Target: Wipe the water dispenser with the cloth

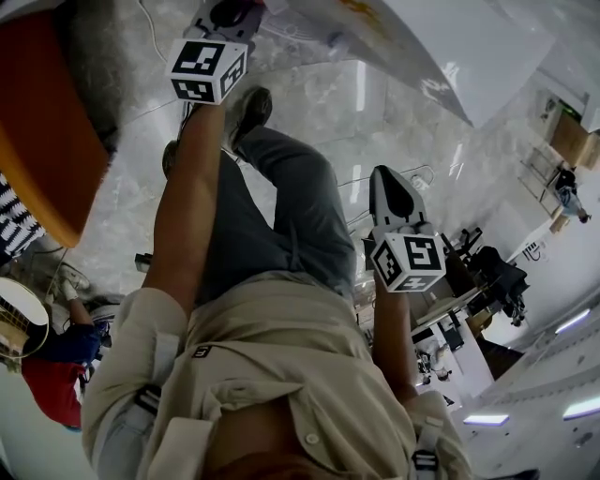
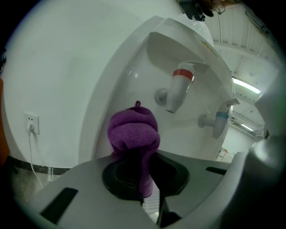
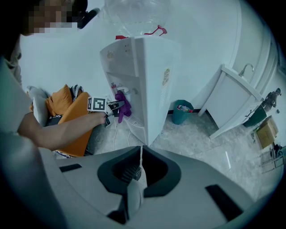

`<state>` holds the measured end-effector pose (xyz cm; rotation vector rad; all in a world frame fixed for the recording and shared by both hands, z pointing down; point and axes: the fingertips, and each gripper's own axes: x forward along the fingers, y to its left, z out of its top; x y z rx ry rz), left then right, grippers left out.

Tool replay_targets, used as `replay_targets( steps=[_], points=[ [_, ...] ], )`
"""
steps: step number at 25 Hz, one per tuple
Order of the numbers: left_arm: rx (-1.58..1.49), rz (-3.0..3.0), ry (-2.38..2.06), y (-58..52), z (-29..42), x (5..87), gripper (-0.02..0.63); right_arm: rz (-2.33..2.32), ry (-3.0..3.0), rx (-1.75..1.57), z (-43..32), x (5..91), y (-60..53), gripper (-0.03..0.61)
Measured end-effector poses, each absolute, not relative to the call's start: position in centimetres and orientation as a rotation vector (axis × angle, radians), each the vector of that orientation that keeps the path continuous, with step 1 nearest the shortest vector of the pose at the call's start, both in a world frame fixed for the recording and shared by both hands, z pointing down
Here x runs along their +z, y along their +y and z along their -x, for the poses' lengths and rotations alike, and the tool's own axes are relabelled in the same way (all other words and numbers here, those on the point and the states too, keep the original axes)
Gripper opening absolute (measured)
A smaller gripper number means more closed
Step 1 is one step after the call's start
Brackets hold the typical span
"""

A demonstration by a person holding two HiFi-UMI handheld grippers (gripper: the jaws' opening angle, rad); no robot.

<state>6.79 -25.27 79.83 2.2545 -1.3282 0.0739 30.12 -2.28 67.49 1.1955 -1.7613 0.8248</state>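
Observation:
The white water dispenser [image 3: 144, 76] stands against the wall, its tap recess [image 2: 156, 67] filling the left gripper view. A red tap [image 2: 179, 87] and a blue tap [image 2: 220, 120] stick out of that recess. My left gripper [image 2: 141, 156] is shut on a bunched purple cloth [image 2: 133, 129], held close in front of the recess just below the red tap. The right gripper view shows the cloth [image 3: 122, 103] at the dispenser's front. My right gripper [image 3: 140, 154] hangs back from the dispenser, shut and holding nothing.
A clear water bottle [image 3: 136, 11] tops the dispenser. A teal bin [image 3: 181, 112] and a white cabinet [image 3: 232, 100] stand to its right, an orange seat [image 3: 67, 112] to its left. A wall socket with a cord [image 2: 31, 125] is left of the dispenser.

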Motion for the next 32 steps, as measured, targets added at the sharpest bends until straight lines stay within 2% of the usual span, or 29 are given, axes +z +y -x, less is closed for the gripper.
replay_targets(
  steps=[7,21,32],
  points=[
    [0.093,-2.299,-1.283,-24.4,-9.7,79.7,0.046,-1.208,-1.750,0.837,-30.7,68.0,-1.4,0.028],
    [0.212,-2.492,-0.943,-18.6,-21.1,79.1,0.046,-1.227,-1.745,0.864,-31.0,68.4,-0.5,0.028],
    [0.122,-2.419,-0.854,-15.5,-24.6,75.9,0.046,-1.214,-1.752,0.883,-30.9,67.6,-0.8,0.028]
  ],
)
